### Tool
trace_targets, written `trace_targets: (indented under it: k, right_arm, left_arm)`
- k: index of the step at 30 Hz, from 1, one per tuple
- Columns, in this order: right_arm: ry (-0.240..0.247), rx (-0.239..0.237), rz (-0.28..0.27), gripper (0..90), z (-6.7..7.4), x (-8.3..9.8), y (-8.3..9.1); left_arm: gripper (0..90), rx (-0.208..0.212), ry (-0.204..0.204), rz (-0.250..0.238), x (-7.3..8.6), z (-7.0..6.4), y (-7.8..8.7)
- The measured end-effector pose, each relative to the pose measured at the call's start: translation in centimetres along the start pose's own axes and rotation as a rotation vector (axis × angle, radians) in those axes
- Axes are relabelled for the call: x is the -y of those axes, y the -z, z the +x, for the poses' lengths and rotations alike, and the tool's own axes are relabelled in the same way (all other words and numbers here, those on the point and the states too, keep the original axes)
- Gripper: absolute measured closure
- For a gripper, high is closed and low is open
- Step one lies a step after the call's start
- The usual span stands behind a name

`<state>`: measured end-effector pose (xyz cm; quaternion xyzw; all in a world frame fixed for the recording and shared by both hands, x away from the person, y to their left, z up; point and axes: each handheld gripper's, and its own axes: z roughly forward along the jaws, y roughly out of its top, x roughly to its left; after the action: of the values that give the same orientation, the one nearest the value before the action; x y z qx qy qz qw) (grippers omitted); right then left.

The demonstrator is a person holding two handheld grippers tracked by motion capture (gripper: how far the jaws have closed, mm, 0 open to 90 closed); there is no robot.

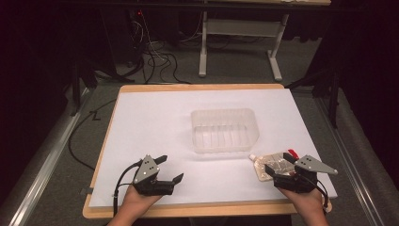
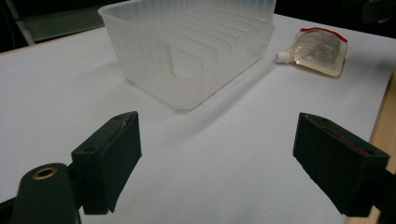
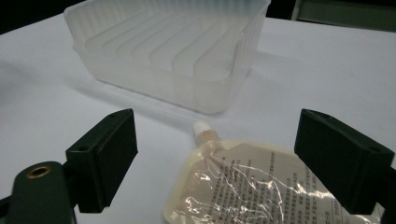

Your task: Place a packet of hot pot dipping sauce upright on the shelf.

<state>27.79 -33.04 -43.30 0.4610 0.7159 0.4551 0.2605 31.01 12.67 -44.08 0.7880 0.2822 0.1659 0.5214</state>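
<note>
A clear ribbed plastic tub (image 1: pixel 225 130) stands in the middle of the white sheet, seen close in the left gripper view (image 2: pixel 187 46) and the right gripper view (image 3: pixel 173 51). A flat spouted pouch (image 1: pixel 273 164) of pale liquid with a white cap and red edge lies to the tub's right front (image 2: pixel 317 49). My right gripper (image 1: pixel 281 169) is open, its jaws on either side of the pouch (image 3: pixel 252 186), just above it. My left gripper (image 1: pixel 170 168) hovers open over bare sheet at the front left, with nothing between its jaws (image 2: pixel 217 163).
The white sheet (image 1: pixel 155 122) covers a wooden table (image 1: pixel 202 87) whose edge shows at the front and back. Cables (image 1: pixel 157 59) and a desk frame (image 1: pixel 240 42) lie on the floor beyond the table.
</note>
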Motion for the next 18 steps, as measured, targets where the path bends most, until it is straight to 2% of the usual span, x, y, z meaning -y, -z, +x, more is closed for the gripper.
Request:
trace_targets:
  k: [2,7,8,9,12,15,18]
  right_arm:
    - [-0.001,-0.003,0.014,15.1,-0.1,0.2,0.0]
    - [0.012,-0.055,0.091,25.2,0.2,0.9,-0.7]
    - [0.012,-0.055,0.091,25.2,0.2,0.9,-0.7]
    - [0.03,-0.059,0.125,28.8,0.5,1.2,-1.1]
    - [0.033,-0.07,0.151,34.1,0.7,1.4,-1.4]
    - [0.049,-0.061,0.177,36.2,0.8,1.6,-1.8]
    - [0.043,-0.061,0.203,37.8,0.8,1.9,-2.0]
  left_arm:
    - [15.8,0.005,-0.007,0.004,-0.1,-0.1,-0.1]
    - [15.8,0.008,-0.011,0.007,-0.1,-0.2,-0.1]
    - [15.8,0.008,-0.011,0.007,-0.1,-0.2,-0.1]
    - [15.8,0.007,-0.009,0.003,-0.1,-0.1,-0.1]
    - [15.8,0.006,-0.01,-0.001,-0.1,-0.1,0.0]
    - [15.8,0.006,-0.017,-0.006,-0.1,0.0,0.2]
    - [15.8,0.008,-0.018,-0.008,-0.1,0.1,0.3]
